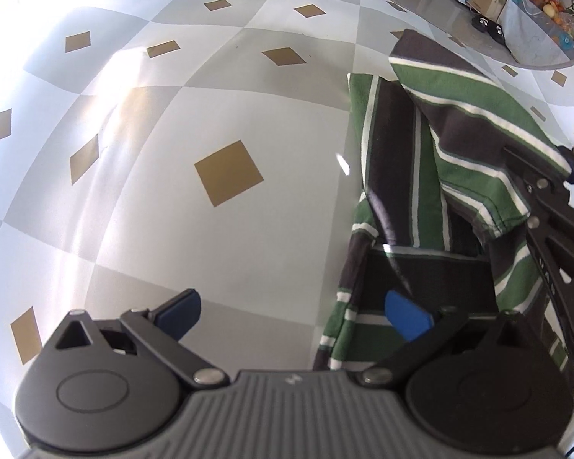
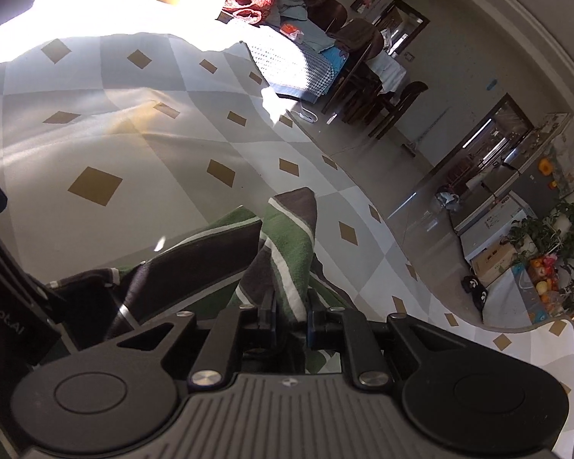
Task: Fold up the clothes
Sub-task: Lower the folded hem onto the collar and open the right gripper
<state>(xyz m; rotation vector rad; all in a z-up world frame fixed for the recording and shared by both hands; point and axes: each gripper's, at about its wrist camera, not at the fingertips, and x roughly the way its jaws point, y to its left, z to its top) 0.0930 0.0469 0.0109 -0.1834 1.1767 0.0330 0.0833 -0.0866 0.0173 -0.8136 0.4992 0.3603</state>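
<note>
A green, dark brown and white striped garment (image 1: pixel 401 176) lies partly folded on the checkered mat (image 1: pixel 164 122). My left gripper (image 1: pixel 292 313) is open just above the mat at the garment's left edge, and its blue pads (image 1: pixel 405 317) hold nothing. My right gripper (image 2: pixel 291 317) is shut on a bunched fold of the garment (image 2: pixel 287 241), which rises in a peak ahead of its fingers. In the left wrist view the right gripper (image 1: pixel 572 166) comes in from the right edge and holds a striped flap lifted above the rest of the cloth.
The grey and white mat with tan diamonds (image 2: pixel 107 145) runs far to the left and ahead. Beyond its edge are bare floor, a pair of dark slippers (image 1: pixel 490 25), cardboard boxes and potted plants (image 2: pixel 555 237), dark wooden chairs (image 2: pixel 386 103) and a houndstooth-covered couch (image 2: pixel 298 65).
</note>
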